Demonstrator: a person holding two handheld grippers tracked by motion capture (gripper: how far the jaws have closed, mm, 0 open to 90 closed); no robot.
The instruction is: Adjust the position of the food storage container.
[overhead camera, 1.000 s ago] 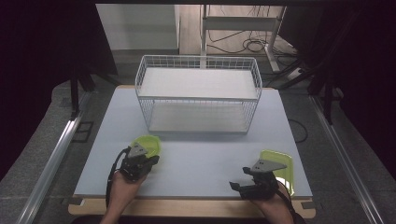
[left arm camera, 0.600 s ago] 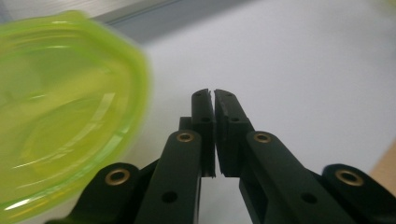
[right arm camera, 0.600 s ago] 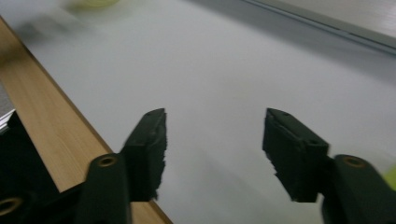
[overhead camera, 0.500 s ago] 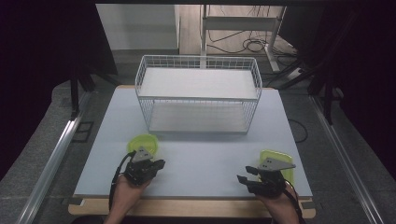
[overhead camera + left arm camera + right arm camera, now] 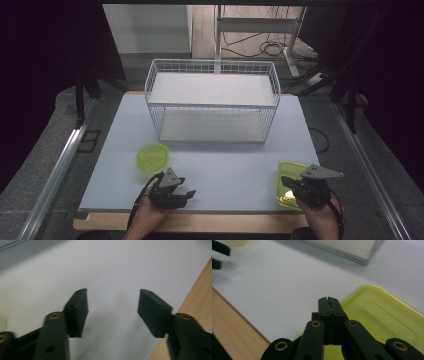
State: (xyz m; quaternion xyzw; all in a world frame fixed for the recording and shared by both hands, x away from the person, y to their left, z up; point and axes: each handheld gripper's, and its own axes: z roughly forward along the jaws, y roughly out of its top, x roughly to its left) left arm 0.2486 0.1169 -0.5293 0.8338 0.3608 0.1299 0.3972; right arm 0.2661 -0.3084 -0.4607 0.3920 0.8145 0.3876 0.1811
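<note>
We see two translucent lime-green plastic things: a round lid (image 5: 153, 157) lying flat on the table (image 5: 225, 165), near its front left, and a rectangular container (image 5: 289, 184) with rounded corners and a raised rim at front right, close to the table's front edge. Right gripper (image 5: 286, 183) sits over the container's near part; in the right gripper view its jaws are pressed together with nothing between them, tips above the container (image 5: 384, 317) rim, and they have just been closing. Left gripper (image 5: 186, 196) is near the front edge, just right of and in front of the lid, not touching it; its jaws have just been opening and stand apart over bare table in the left gripper view (image 5: 112, 312), nothing between them. Versus a second ago: left gripper was on the lid, now it's off and nearer the edge; the right one shifted slightly. White wire basket (image 5: 212, 102) at the table's back, unchanged.
</note>
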